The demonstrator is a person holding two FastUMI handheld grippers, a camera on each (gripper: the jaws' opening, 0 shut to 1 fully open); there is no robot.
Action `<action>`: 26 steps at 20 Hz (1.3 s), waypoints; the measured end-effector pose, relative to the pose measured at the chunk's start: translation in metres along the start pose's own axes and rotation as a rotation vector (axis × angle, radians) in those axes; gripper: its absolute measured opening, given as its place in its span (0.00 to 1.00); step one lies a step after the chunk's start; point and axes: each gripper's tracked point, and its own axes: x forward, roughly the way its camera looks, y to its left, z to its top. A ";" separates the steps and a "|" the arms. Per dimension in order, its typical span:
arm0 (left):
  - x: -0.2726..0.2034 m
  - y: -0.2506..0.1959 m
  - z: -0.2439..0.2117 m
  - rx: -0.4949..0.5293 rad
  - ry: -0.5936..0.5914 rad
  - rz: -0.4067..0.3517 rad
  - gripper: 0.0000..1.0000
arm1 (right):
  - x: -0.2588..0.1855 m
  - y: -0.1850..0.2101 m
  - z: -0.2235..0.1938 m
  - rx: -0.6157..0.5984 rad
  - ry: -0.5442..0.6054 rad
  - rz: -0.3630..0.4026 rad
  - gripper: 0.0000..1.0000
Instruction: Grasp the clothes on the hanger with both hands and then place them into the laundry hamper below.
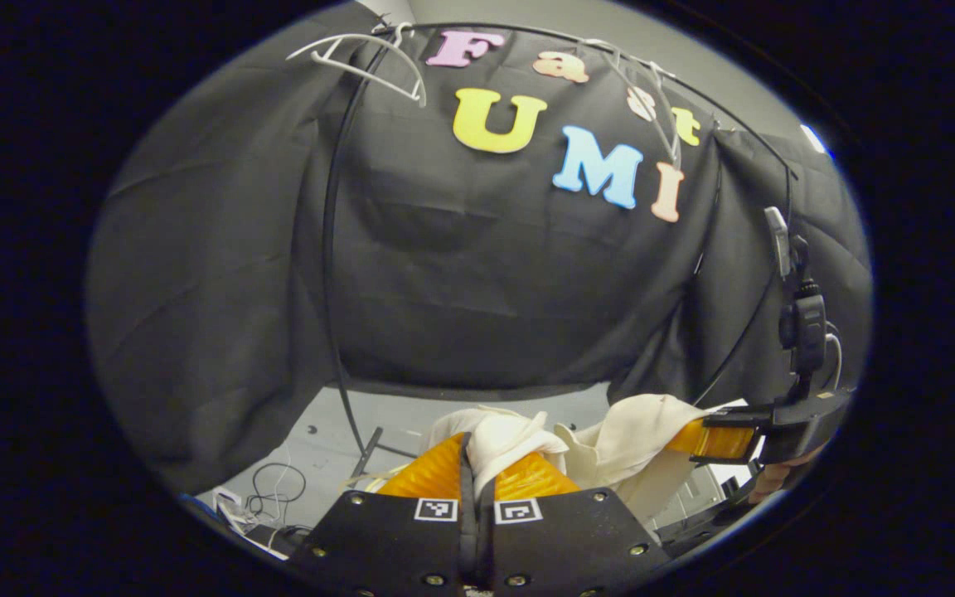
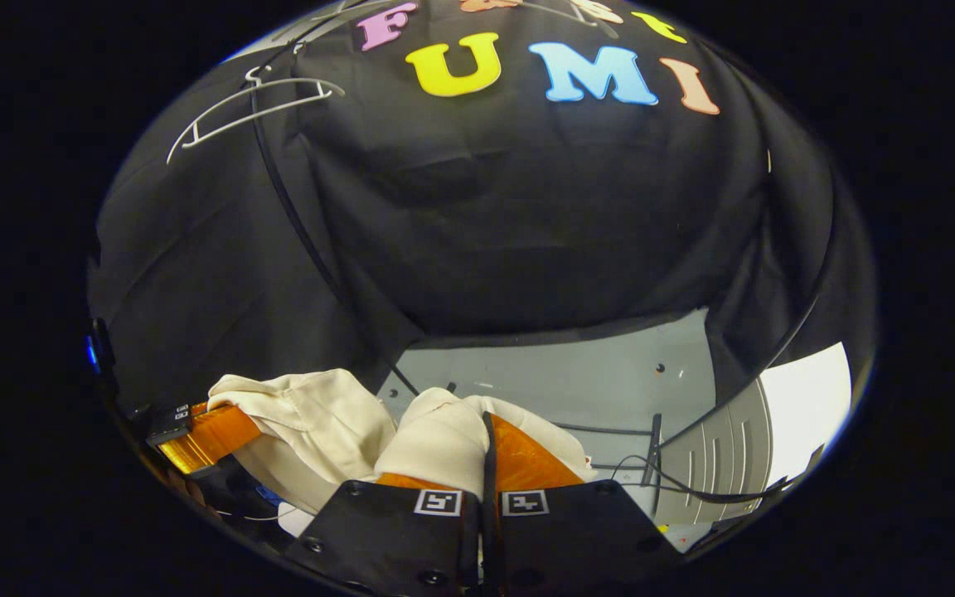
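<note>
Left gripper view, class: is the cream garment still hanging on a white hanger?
No: the garment is bunched low between the left gripper fingers, while the hanger hangs bare on the rail above.

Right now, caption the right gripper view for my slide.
Right gripper shut on cream clothes below an empty hanger.

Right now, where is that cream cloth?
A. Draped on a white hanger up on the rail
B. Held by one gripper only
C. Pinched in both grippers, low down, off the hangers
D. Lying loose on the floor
C: the cloth is clamped in the left gripper and in the right gripper, while the hanger on the rail hangs bare.
</note>
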 end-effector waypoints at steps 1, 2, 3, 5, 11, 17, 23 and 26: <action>0.012 0.004 -0.018 -0.008 0.026 0.008 0.01 | 0.011 -0.001 -0.011 -0.010 0.031 -0.002 0.04; 0.020 0.007 -0.030 -0.015 0.048 0.016 0.01 | 0.021 -0.002 -0.023 -0.027 0.058 -0.005 0.04; 0.033 0.007 -0.042 -0.019 0.069 0.024 0.00 | 0.031 -0.002 -0.032 -0.051 0.084 -0.008 0.04; 0.054 0.014 -0.062 -0.021 0.117 0.058 0.02 | 0.043 0.007 -0.042 -0.086 0.115 -0.004 0.04; 0.058 0.041 -0.091 -0.054 0.172 0.108 0.00 | 0.052 0.009 -0.050 -0.093 0.166 0.002 0.09; 0.038 0.030 -0.069 0.030 0.162 0.086 0.97 | 0.034 0.005 -0.044 -0.026 0.157 0.006 0.93; 0.003 0.002 -0.027 0.123 0.098 0.060 0.97 | -0.011 -0.007 -0.032 -0.024 0.093 -0.020 0.98; -0.022 -0.013 -0.004 0.151 0.056 0.054 0.97 | -0.039 -0.017 -0.011 -0.012 0.019 -0.054 0.98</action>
